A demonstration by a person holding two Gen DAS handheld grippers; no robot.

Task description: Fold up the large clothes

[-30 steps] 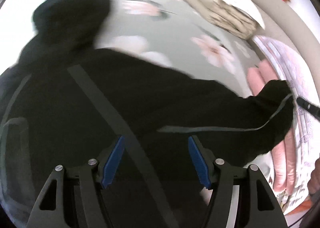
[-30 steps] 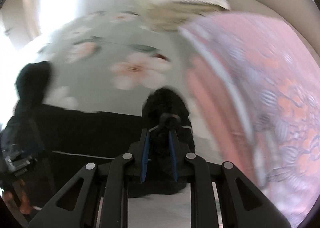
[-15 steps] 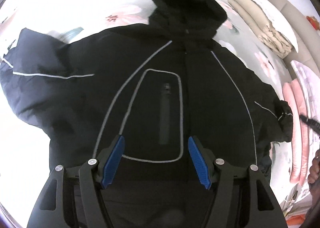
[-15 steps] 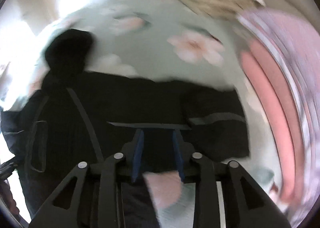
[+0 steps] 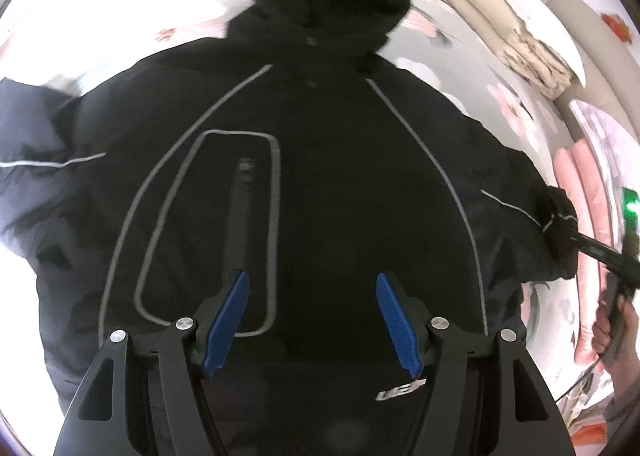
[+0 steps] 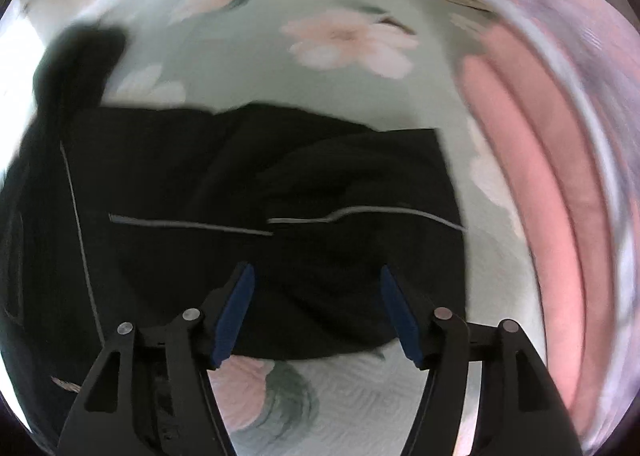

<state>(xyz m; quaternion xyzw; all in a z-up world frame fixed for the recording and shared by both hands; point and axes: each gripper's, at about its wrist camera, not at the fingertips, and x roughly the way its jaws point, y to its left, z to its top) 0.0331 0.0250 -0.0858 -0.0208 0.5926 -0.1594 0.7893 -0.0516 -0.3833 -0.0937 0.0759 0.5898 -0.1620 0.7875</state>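
Black hooded jacket (image 5: 320, 159) with thin grey piping is lying spread face-up on the pale green floral bedspread (image 6: 256, 67), hood pointing away and one sleeve (image 6: 360, 199) reaching toward the folded pink quilt (image 6: 532, 191) at the side. Left gripper (image 5: 312, 316) is hovering over the jacket's lower front, blue-padded fingers spread wide and grasping nothing. Right gripper (image 6: 316, 312) is hanging above the sleeve, likewise released. Beige folded bedding (image 5: 508, 39) is sitting beyond.
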